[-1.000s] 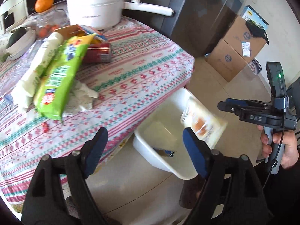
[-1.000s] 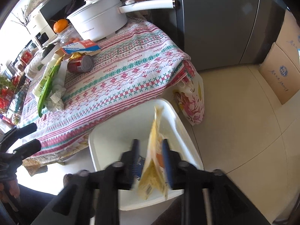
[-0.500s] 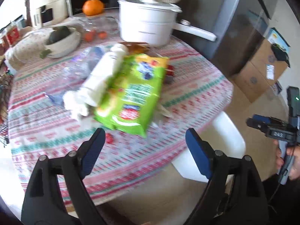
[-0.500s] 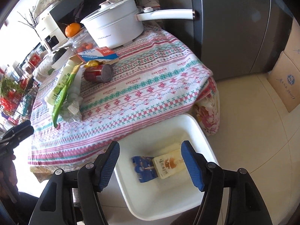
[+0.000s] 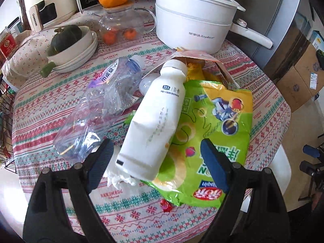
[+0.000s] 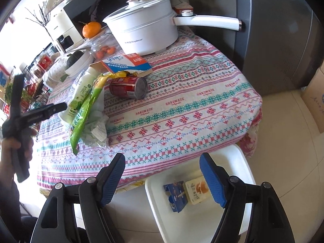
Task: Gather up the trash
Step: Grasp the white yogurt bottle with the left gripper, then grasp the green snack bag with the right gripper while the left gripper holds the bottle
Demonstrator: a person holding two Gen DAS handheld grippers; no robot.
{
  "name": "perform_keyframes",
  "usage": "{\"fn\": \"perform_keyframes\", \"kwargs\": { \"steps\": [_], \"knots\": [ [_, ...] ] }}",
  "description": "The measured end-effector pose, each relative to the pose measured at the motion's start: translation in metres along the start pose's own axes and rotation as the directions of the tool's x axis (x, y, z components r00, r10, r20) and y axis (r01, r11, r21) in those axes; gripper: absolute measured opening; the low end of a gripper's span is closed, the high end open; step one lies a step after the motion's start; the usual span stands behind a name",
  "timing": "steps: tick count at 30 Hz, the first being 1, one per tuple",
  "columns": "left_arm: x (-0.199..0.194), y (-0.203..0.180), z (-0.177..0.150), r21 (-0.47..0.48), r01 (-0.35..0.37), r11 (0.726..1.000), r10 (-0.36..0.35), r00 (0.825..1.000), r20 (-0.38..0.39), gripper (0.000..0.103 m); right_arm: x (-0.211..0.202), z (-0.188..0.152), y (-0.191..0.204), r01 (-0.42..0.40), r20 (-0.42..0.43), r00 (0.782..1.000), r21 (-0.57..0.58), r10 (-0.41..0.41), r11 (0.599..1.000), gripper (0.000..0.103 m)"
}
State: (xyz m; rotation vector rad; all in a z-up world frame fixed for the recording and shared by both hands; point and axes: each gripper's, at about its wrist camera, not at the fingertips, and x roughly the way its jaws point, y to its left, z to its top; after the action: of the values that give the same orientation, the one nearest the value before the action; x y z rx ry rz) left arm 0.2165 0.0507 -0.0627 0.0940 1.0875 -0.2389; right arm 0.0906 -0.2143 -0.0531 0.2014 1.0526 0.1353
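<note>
Left hand-held gripper (image 5: 155,162): we see its jaws spread wide and pinching nothing, poised over the trash pile on the counter (image 5: 253,77), which carries a patterned cloth. Between the 2 blue pads (image 5: 101,162) lies the base of 1 white bottle (image 5: 156,119), resting on its side across 1 green snack bag (image 5: 218,133). Just beside the bottle, on its left in this view, lies 1 crushed clear bottle (image 5: 95,111), and crumpled white paper (image 5: 119,176) shows under the white bottle's base. Right hand-held gripper (image 6: 162,176): its jaws are opening, with nothing between them. We see it above the counter edge and 1 white bin (image 6: 202,218) standing on the floor beside the counter. Inside the bin lie 2 pieces of trash, touching: 1 blue carton (image 6: 176,194) and 1 cream packet (image 6: 196,190). On the counter, 1 red can (image 6: 129,87) lies on its side near a flattened blue and white box (image 6: 129,62), with 1 white pot (image 6: 147,34) behind them.
</note>
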Motion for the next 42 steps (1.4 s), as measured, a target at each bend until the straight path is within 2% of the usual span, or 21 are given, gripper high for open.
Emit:
{"fn": "perform_keyframes", "kwargs": {
  "steps": [2,4,8,9,11,16,24,27,30,35,42],
  "knots": [
    [0.011,0.001,0.008,0.01,-0.008,1.0,0.008,1.0,-0.028,0.087,0.005,0.003,0.005,0.006,-0.007,1.0,-0.005,-0.006,1.0,0.078],
    [0.019,0.003,0.013,0.01,-0.012,1.0,0.012,0.999,-0.051,0.082,0.008,0.005,0.007,0.006,-0.014,1.0,-0.006,-0.006,1.0,0.078],
    [0.037,0.013,0.017,-0.043,0.029,0.999,-0.033,0.995,-0.099,0.074,0.013,0.008,0.009,0.007,-0.022,1.0,-0.005,-0.007,1.0,0.078],
    [0.039,0.015,0.017,-0.056,0.039,0.998,-0.045,0.993,-0.105,0.069,0.014,0.009,0.009,0.008,-0.024,1.0,-0.004,-0.008,1.0,0.078],
    [0.041,0.014,0.015,-0.068,0.044,0.997,-0.052,0.992,-0.111,0.067,0.015,0.01,0.009,0.008,-0.028,1.0,-0.003,-0.008,1.0,0.078],
    [0.041,0.017,0.008,-0.092,0.023,0.996,-0.031,0.996,-0.085,0.057,0.018,0.011,0.009,0.012,-0.033,0.999,-0.005,-0.013,1.0,0.078],
    [0.01,0.026,-0.012,-0.156,0.031,0.987,-0.03,1.0,0.009,0.051,0.016,0.009,0.014,0.01,-0.032,0.999,-0.009,-0.011,1.0,0.078],
    [-0.01,0.023,-0.02,-0.168,0.064,0.984,-0.059,0.998,0.038,0.038,0.016,0.009,0.015,0.008,-0.03,1.0,-0.004,-0.008,1.0,0.078],
    [-0.03,0.024,-0.031,-0.172,0.042,0.984,-0.034,0.998,0.047,0.035,0.016,0.01,0.017,-0.001,-0.025,1.0,0.0,0.001,1.0,0.078],
    [-0.034,0.034,-0.048,-0.205,0.017,0.979,-0.007,0.999,0.048,0.034,0.022,0.013,0.02,-0.005,-0.03,1.0,0.007,0.005,1.0,0.078],
    [-0.057,0.038,-0.063,-0.245,0.025,0.969,-0.008,0.997,0.071,0.034,0.03,0.022,0.025,-0.018,-0.029,0.999,0.028,0.019,0.999,0.078]
  ]
}}
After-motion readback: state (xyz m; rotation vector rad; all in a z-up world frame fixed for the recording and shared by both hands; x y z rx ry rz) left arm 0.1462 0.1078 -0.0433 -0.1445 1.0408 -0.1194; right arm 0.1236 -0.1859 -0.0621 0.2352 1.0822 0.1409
